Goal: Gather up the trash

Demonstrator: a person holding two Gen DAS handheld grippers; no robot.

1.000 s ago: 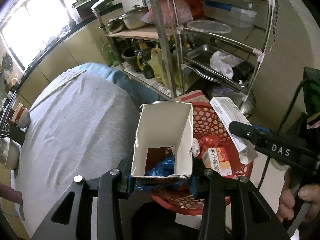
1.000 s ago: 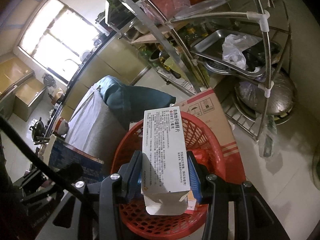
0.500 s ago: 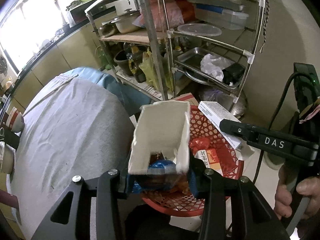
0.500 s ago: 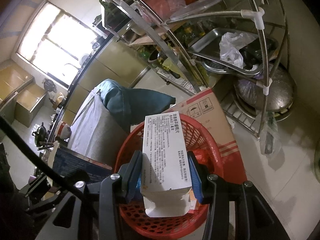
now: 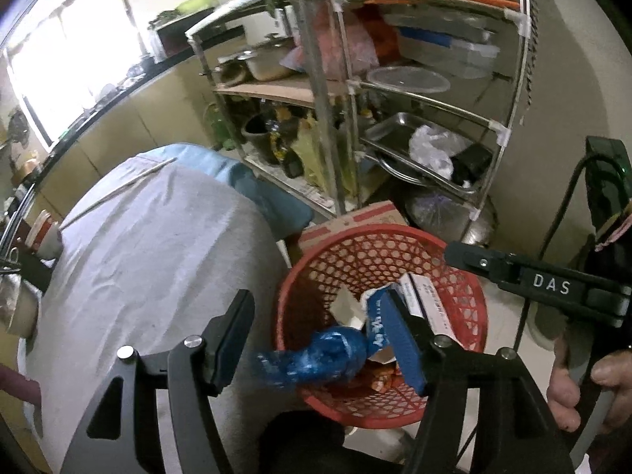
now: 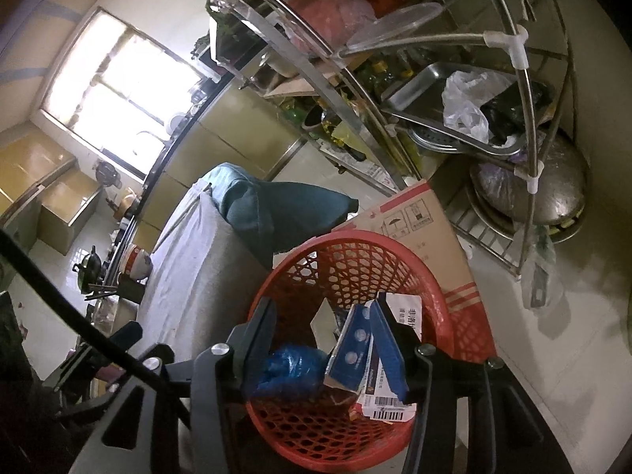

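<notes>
A red mesh basket stands on the floor under both grippers. My left gripper hangs over its near rim with its jaws opening, pressing on nothing. A crumpled blue plastic bag lies loose between its fingers at the rim, and a white carton sits in the basket. My right gripper is also over the basket, jaws opening. The white printed medicine box and a blue pack lie free in the basket by its right finger. The blue bag lies at the left.
A cardboard box leans behind the basket. A crowded metal shelf rack stands beyond it. A table with a grey cloth fills the left. A person's hand holds the right gripper's handle.
Both grippers have opened. The white carton and blue bag left the left gripper's pads and dropped toward the basket. The white medicine box slipped from the right gripper into the basket.
</notes>
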